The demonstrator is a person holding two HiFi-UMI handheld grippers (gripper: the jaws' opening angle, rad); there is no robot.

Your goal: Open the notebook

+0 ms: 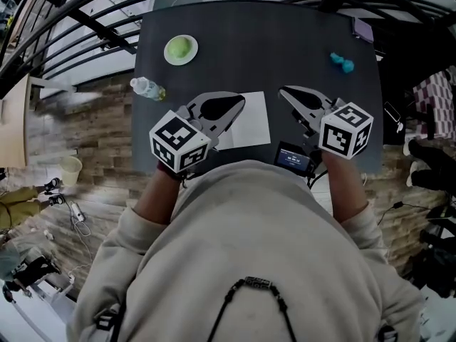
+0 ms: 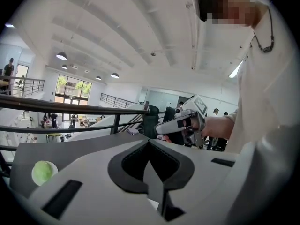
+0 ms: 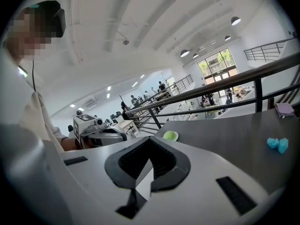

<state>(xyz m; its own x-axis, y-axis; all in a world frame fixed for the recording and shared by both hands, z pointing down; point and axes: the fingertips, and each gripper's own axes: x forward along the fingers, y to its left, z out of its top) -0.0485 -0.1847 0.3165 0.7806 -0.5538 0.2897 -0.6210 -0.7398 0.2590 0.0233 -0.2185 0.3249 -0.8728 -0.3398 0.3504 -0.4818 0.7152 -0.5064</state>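
Note:
The notebook lies flat on the dark table, near its front edge, showing a plain white face. My left gripper hangs above the notebook's left part with its jaws shut and nothing between them. To the right of the notebook, my right gripper is held above bare table, also shut and empty. In the left gripper view the jaw tips meet and the right gripper shows beyond them. The right gripper view shows closed jaws, with a sliver of the white notebook below them.
A green round dish sits at the table's back left, with a water bottle lying at the left edge. A blue object and a purple one are at the back right. A small screen device lies by the front edge. Railings run behind the table.

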